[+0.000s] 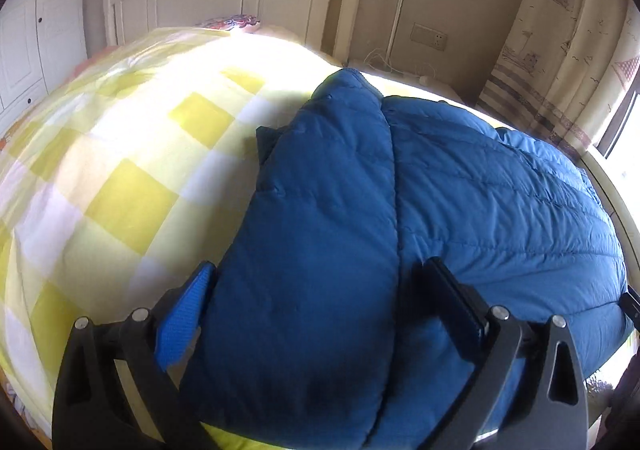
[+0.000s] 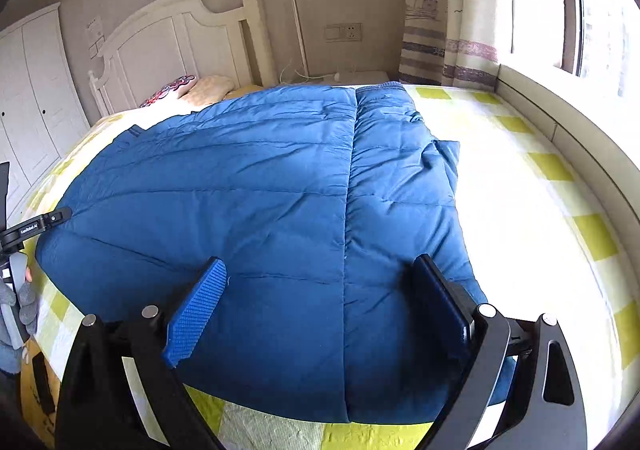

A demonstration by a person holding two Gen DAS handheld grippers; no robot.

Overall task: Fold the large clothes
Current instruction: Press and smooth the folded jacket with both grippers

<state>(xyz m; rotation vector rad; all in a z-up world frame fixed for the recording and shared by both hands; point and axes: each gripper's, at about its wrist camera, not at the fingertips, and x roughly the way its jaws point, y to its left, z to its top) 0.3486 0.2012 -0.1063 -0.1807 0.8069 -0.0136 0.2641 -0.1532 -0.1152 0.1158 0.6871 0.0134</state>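
While a blue jacket [image 2: 280, 190] lies folded on the bed [image 2: 520, 186], the left claw [image 1: 320, 290] and right claw [image 2: 320, 282] hover spread wide above it; neither grasps anything.

Bed [image 2: 520, 186] with yellow-checked cover; blue quilted jacket [image 2: 260, 202] spread flat on it, pillows [image 2: 212, 86] near headboard.

Your blue jacket [image 2: 280, 190] is quilted, matt cloth, puffy and creased. At its ten o'clock the bedspread [image 1: 120, 190] is soft checked cotton. Your right gripper [image 2: 320, 302] shows a ribbed blue pad [image 2: 196, 314], matt black plastic arms, shiny metal pins.
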